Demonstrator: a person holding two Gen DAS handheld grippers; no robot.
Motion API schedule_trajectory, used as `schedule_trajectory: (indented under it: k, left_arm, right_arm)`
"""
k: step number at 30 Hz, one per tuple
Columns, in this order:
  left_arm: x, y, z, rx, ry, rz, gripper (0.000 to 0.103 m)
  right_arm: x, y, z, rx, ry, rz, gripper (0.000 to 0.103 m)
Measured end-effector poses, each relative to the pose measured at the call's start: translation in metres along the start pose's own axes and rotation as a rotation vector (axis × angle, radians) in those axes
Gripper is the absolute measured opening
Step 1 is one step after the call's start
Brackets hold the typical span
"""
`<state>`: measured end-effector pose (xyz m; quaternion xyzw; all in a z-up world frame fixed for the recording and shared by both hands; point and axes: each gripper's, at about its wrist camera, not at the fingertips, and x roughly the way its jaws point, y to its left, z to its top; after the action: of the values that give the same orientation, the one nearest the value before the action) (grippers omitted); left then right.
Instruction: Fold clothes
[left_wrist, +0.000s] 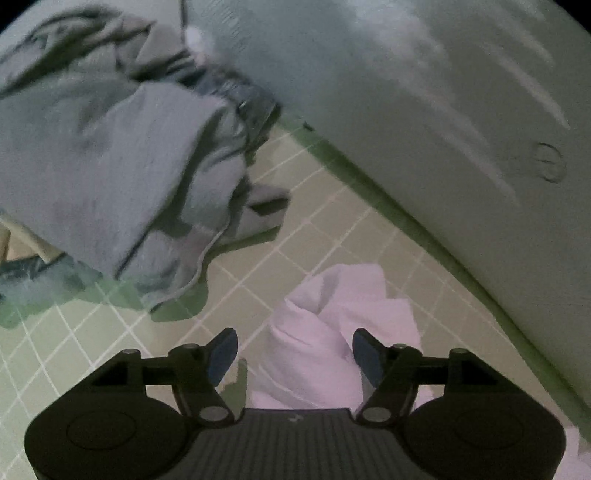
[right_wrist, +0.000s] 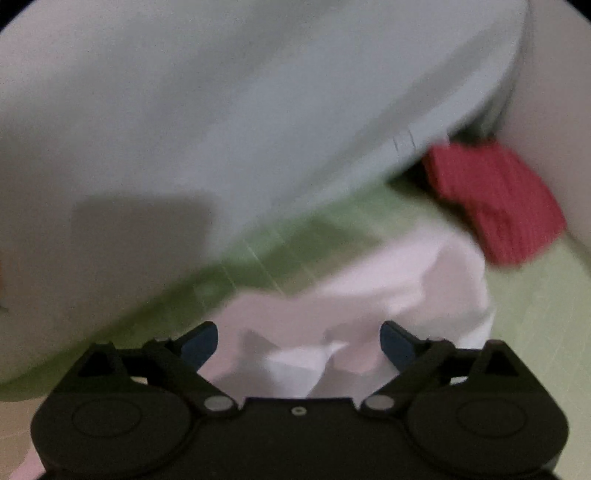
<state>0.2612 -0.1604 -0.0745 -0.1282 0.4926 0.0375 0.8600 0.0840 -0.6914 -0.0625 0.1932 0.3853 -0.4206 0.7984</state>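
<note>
A green mat (left_wrist: 258, 266) printed with a pale grid of squares covers the work surface, and its darker green border runs along the far edge. Behind it a plain light grey wall (left_wrist: 406, 92) rises, streaked by motion blur in the left wrist view. A small round fitting (left_wrist: 550, 162) sits on that wall. The light is dim and even, and soft shadows fall on the mat. The right wrist view is blurred.
</note>
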Motion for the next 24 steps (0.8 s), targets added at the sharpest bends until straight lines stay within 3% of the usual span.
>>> schedule_trajectory:
  k: [4,6,7,9,11,12,14,18,24]
  left_arm:
    - [0.009,0.008,0.002,-0.037,0.015,-0.034,0.063]
    - [0.013,0.012,0.003,-0.056,0.023,-0.051,0.035]
    - [0.016,0.014,0.003,-0.065,0.026,-0.059,0.031]
    - [0.015,0.009,0.003,-0.06,0.015,-0.056,0.02]
    - [0.014,-0.002,0.004,-0.02,-0.011,-0.054,0.016]
    - [0.013,-0.008,0.005,0.0,-0.024,-0.052,0.015]
    - [0.007,-0.022,0.012,0.035,-0.063,-0.078,0.014]
    - [-0.017,-0.054,0.035,0.08,-0.166,-0.166,0.013]
    - [-0.102,-0.075,0.052,0.095,-0.368,-0.307,0.013]
  right_arm:
    - [0.022,-0.002,-0.008,0.037,0.081,-0.058,0.096]
    - [0.027,-0.006,-0.008,0.072,0.101,-0.041,0.096]
    - [0.029,-0.008,-0.007,0.089,0.11,-0.031,0.093]
    - [0.035,-0.011,-0.007,0.118,0.127,-0.012,0.07]
    - [0.035,-0.016,-0.006,0.125,0.116,0.007,0.039]
    - [0.034,-0.018,-0.004,0.129,0.105,0.018,0.031]
    - [0.03,-0.027,0.005,0.171,0.069,0.063,0.005]
    - [0.011,-0.038,0.04,0.228,-0.054,0.171,0.004]
    - [-0.07,-0.054,0.074,0.183,-0.341,0.192,0.003]
